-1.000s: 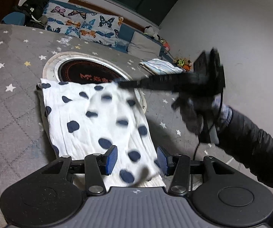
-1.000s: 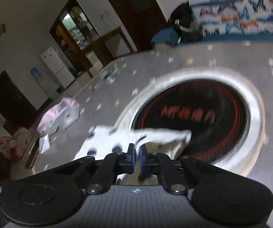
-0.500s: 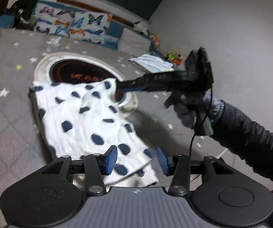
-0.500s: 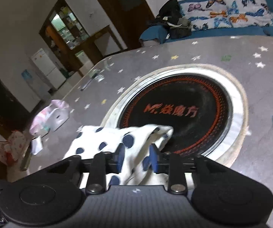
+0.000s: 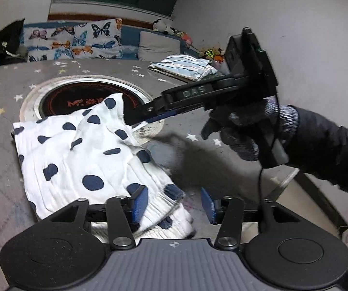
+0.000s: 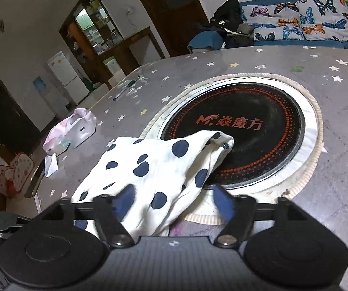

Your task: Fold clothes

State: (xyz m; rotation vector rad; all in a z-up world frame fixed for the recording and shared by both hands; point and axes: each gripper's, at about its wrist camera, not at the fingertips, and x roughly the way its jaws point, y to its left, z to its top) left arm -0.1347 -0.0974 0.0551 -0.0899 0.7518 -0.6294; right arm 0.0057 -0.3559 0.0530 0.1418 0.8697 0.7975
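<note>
A white garment with navy dots lies folded on the grey star-patterned table, its far corner over the round cooktop. My left gripper is open just above the garment's near edge, touching nothing. My right gripper is open, with the garment lying loose under and ahead of its fingers. In the left wrist view the right gripper reaches in from the right beside the garment's raised far corner.
A folded striped cloth lies at the table's far right. A pink-and-white bag, a pen and a phone lie along the table's left side. A sofa with butterfly cushions stands behind.
My right gripper opened and let go of the garment's corner, which now rests on the cooktop's edge. My left gripper stayed open and drew back slightly toward the near edge.
</note>
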